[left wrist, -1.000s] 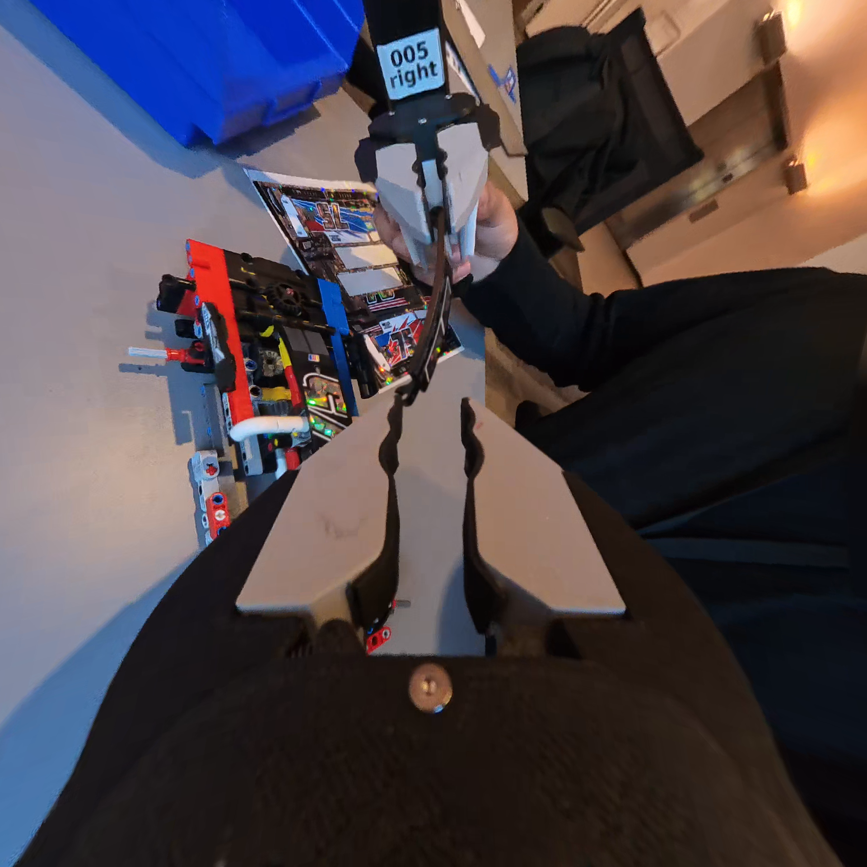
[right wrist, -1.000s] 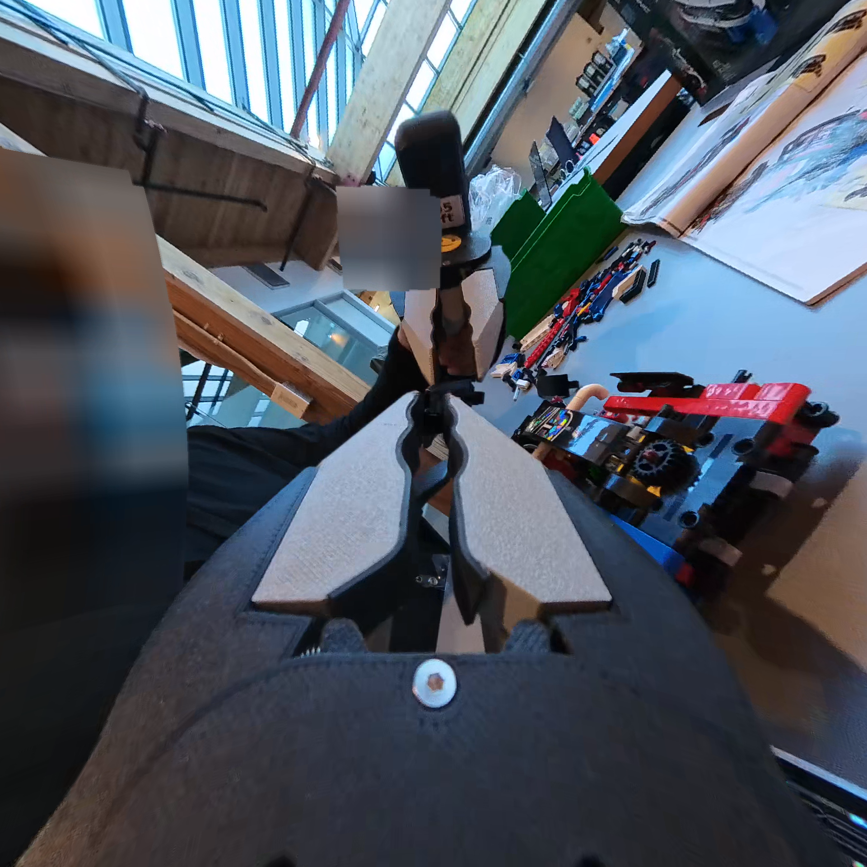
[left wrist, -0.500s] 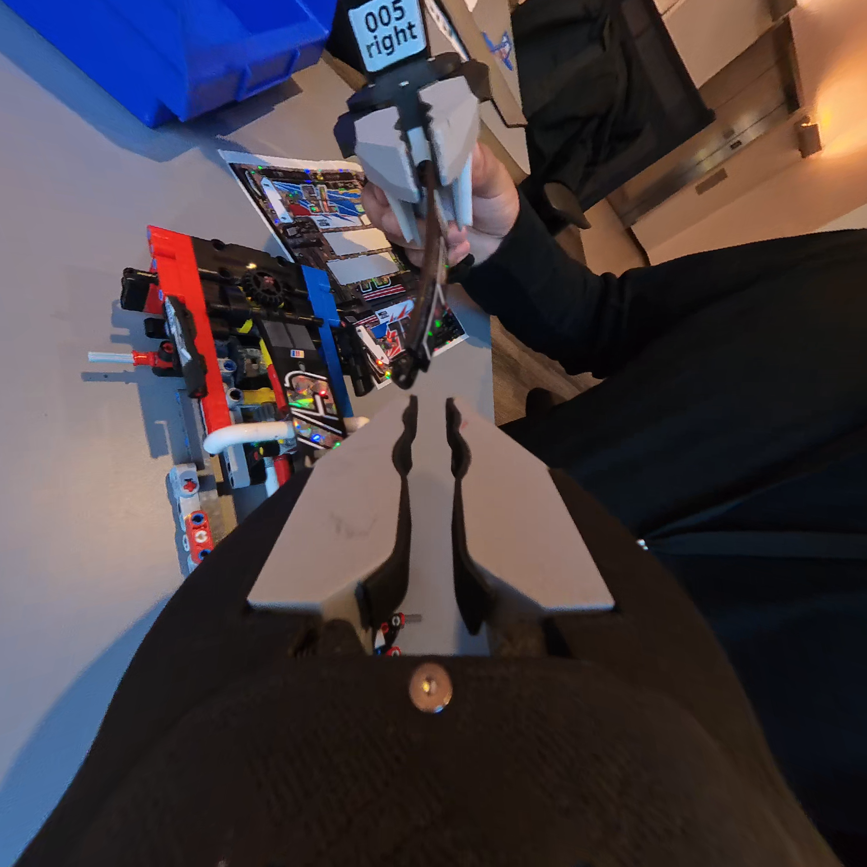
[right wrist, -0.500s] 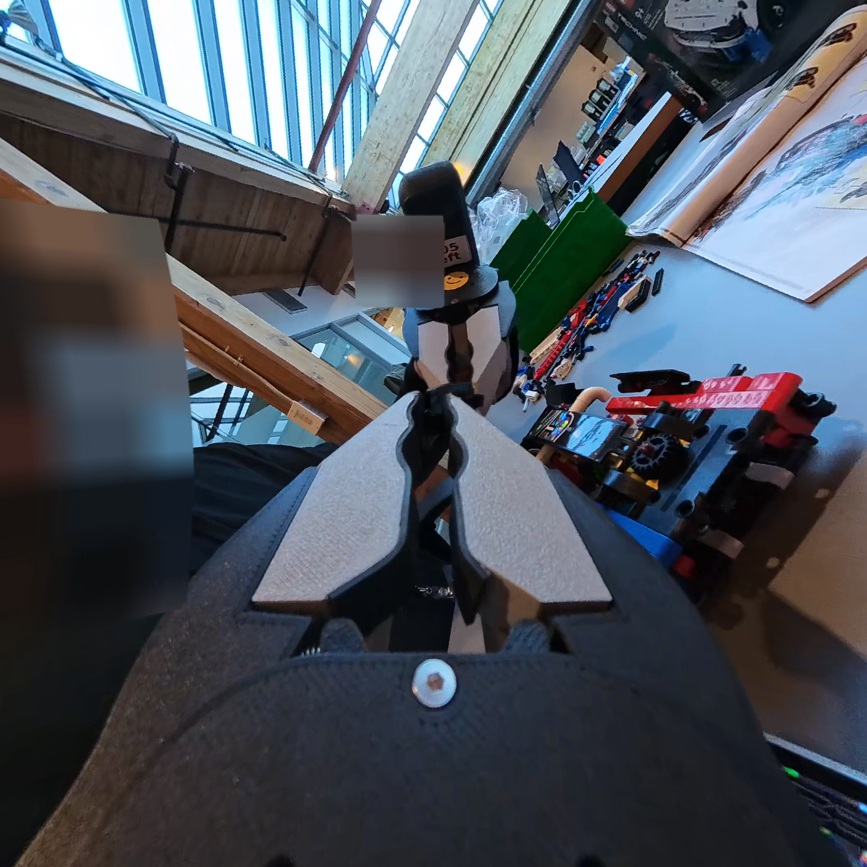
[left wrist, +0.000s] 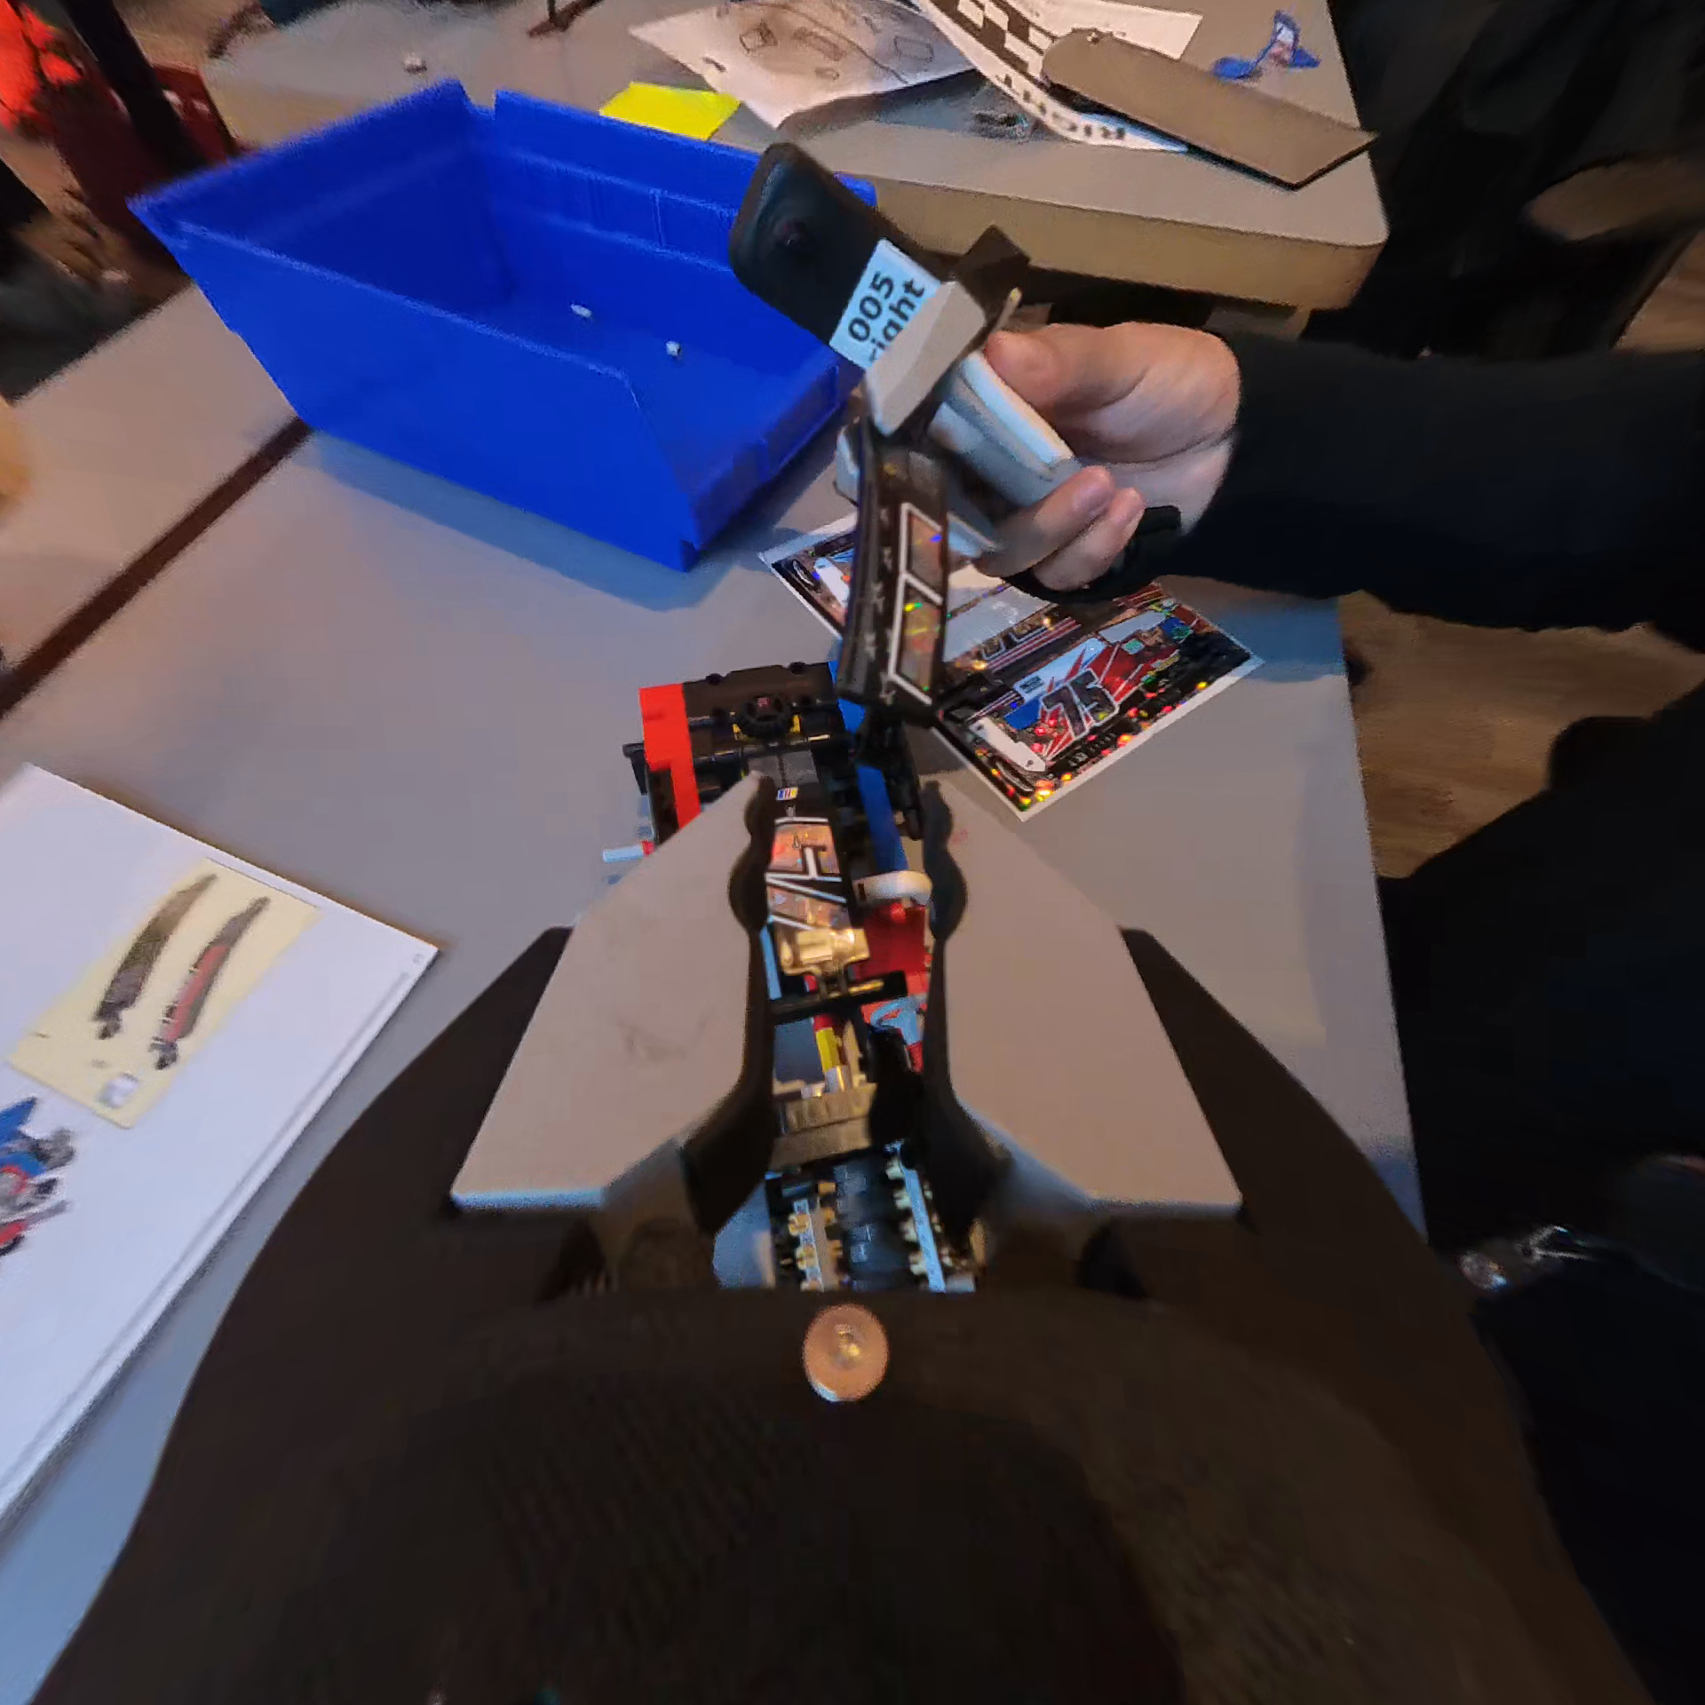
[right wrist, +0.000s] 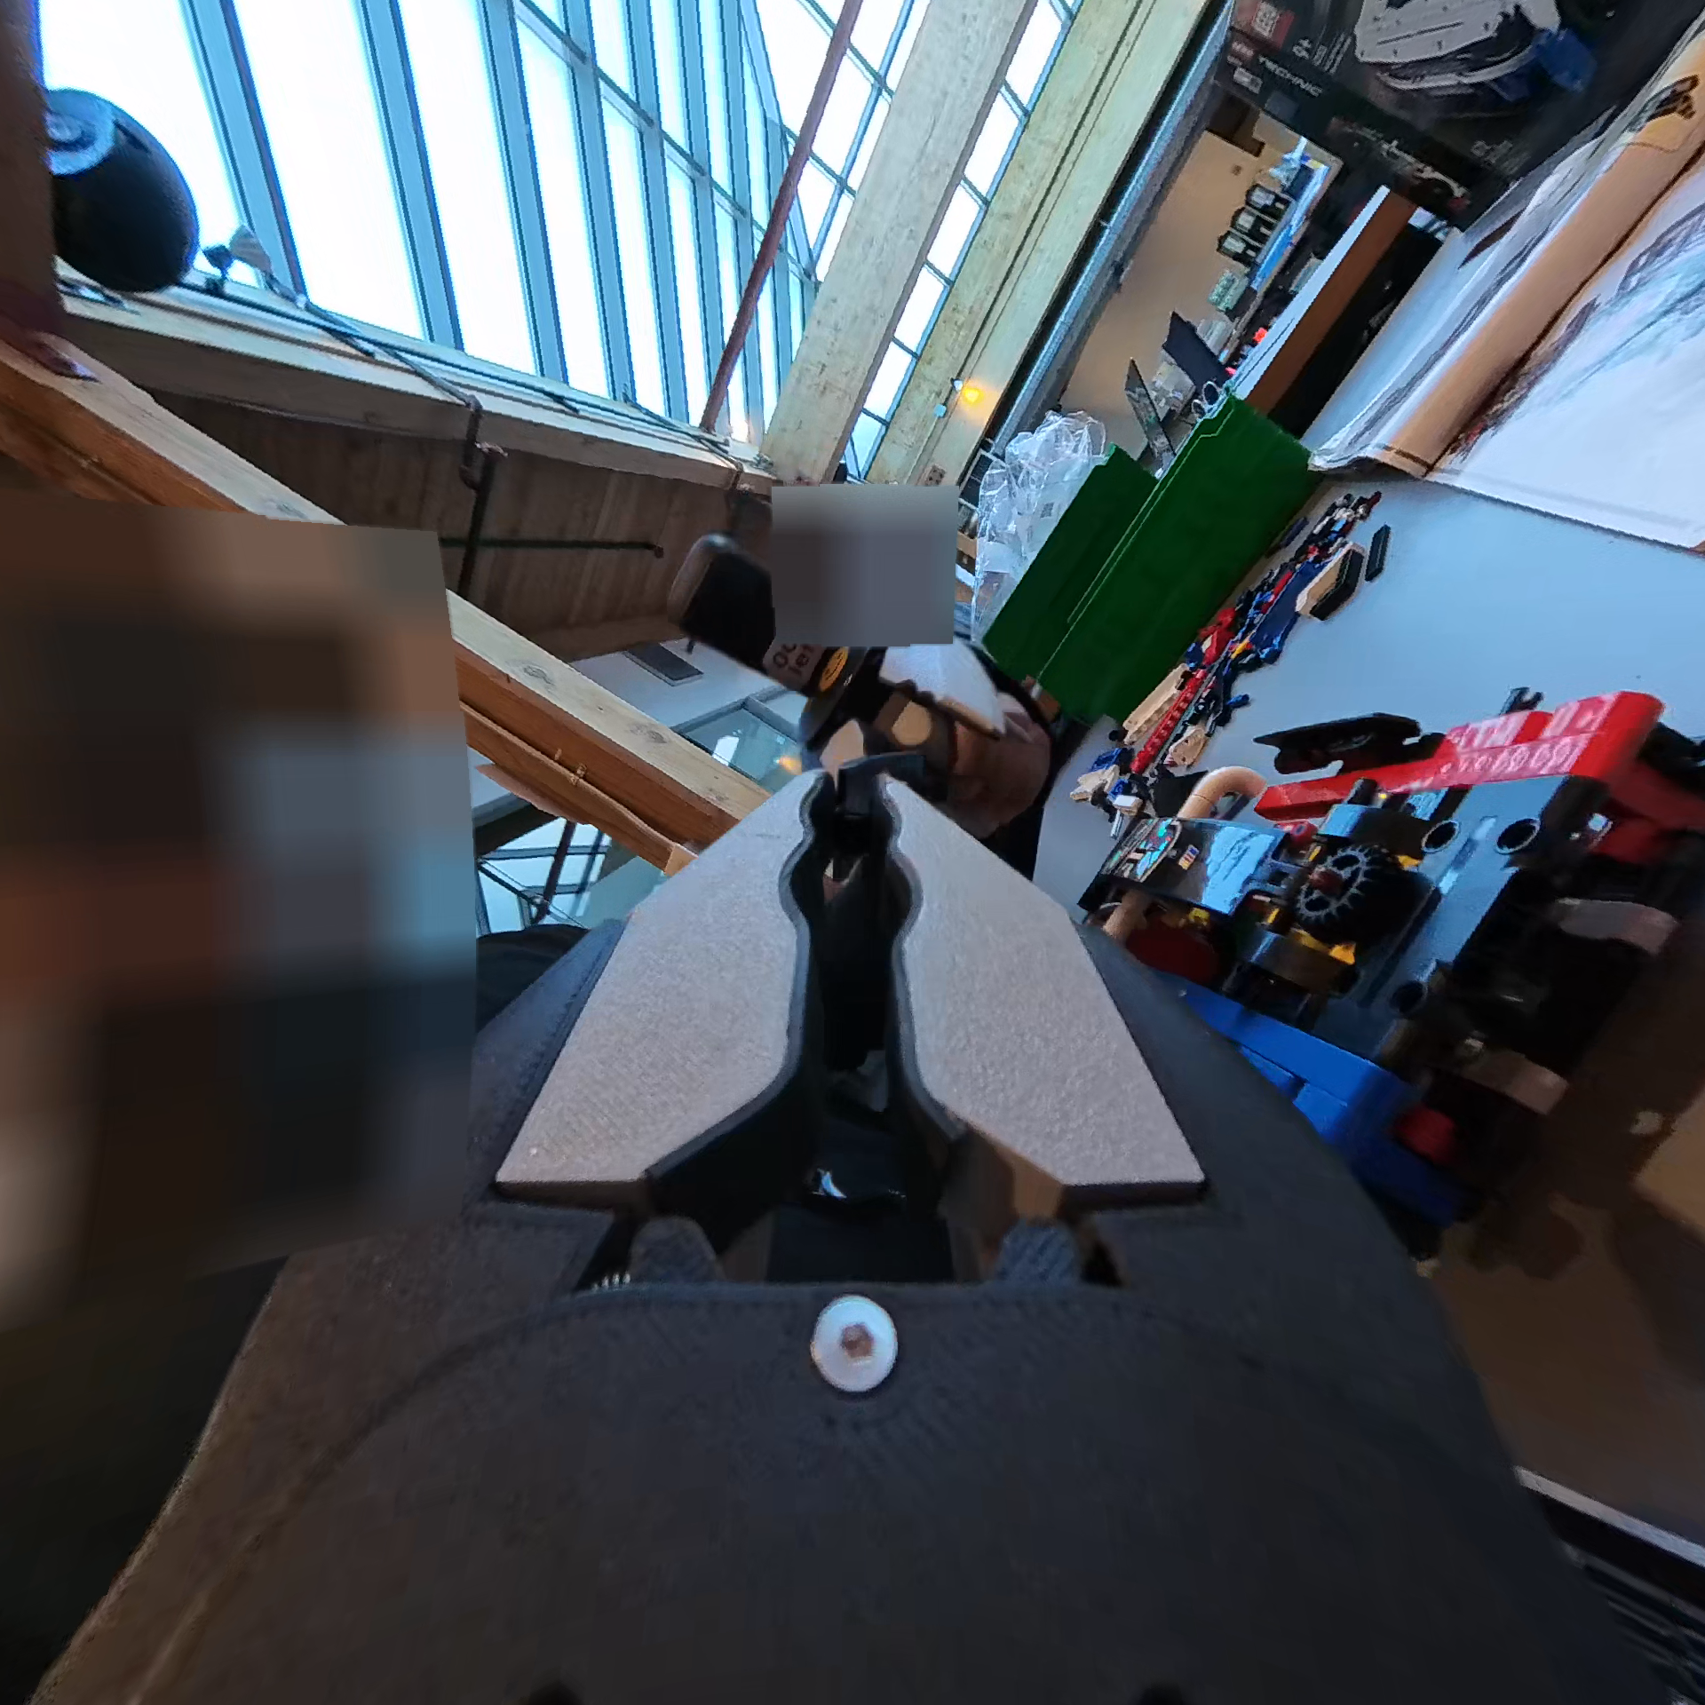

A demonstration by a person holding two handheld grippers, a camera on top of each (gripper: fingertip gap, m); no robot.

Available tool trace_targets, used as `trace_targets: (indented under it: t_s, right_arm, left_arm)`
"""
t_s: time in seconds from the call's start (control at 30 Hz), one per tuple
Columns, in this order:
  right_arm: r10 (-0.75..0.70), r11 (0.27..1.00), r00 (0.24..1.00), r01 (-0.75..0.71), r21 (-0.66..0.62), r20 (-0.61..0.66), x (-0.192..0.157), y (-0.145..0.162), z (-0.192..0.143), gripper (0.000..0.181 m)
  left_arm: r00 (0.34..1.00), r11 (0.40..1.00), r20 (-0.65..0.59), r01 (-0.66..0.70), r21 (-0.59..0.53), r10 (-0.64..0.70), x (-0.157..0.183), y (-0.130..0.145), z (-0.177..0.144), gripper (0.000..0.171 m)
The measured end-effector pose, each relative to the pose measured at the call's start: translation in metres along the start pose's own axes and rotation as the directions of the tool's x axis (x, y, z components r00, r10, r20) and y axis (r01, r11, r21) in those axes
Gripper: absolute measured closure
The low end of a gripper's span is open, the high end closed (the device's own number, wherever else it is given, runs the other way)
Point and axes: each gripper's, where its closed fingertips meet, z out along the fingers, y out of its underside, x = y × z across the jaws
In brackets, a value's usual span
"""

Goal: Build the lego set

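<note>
Inspecting a part-built lego model (left wrist: 738,738) on the grey table (left wrist: 415,646), panel fitting in hand.

Chassis stands assembled in red, black and blue, decals already on its near deck; judged roughly midway, as loose parts (right wrist: 1236,637) lie far by the green bin (right wrist: 1135,572). Blue bin (left wrist: 480,332) sits far left, instruction booklet (left wrist: 231,996) near left, sticker sheet (left wrist: 1061,701) right. Right gripper (left wrist: 900,480) is clamped on a black stickered panel (left wrist: 900,600) above the model; left gripper (left wrist: 844,812) stands apart, empty. Grippers carry printed labels, not transcribed.
</note>
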Motion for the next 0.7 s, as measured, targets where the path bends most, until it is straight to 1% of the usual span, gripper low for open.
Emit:
trace_targets:
  t_s: [0.13, 0.23, 0.37, 0.43, 0.57, 0.63, 0.7]
  right_arm:
    - [0.030, 1.000, 1.000, -0.030, 0.010, 0.004, 0.004, 0.002, 0.001, 0.177]
    - [0.045, 0.999, 0.999, -0.045, 0.011, 0.009, 0.005, 0.004, 0.003, 0.177]
    - [0.044, 0.999, 0.999, -0.044, 0.018, -0.004, 0.007, 0.004, 0.002, 0.177]
    - [0.023, 0.999, 0.999, -0.022, 0.024, -0.039, 0.009, 0.001, 0.002, 0.179]
    - [-0.064, 0.995, 0.993, 0.071, 0.064, -0.101, 0.008, -0.011, 0.002, 0.173]
    - [-0.109, 0.987, 0.985, 0.123, 0.107, -0.134, 0.007, -0.018, 0.001, 0.161]
    - [-0.129, 0.981, 0.981, 0.148, 0.127, -0.146, 0.005, -0.020, 0.003, 0.157]
  left_arm:
    - [0.992, 0.995, 0.084, -0.095, -0.037, 0.098, 0.000, 0.000, 0.003, 0.152]
    - [0.984, 0.987, 0.087, -0.150, -0.066, 0.155, 0.005, 0.003, 0.007, 0.165]
    - [0.978, 0.980, 0.099, -0.177, -0.090, 0.185, 0.007, 0.009, 0.011, 0.166]
    - [0.976, 0.982, 0.128, -0.165, -0.091, 0.176, 0.005, 0.009, 0.011, 0.166]
    - [0.963, 0.988, 0.221, -0.152, -0.021, 0.153, -0.001, 0.001, 0.006, 0.166]
    - [0.952, 0.990, 0.282, -0.134, 0.031, 0.120, -0.006, -0.002, 0.001, 0.167]
    - [0.936, 0.990, 0.342, -0.118, 0.081, 0.084, -0.010, -0.004, -0.004, 0.167]
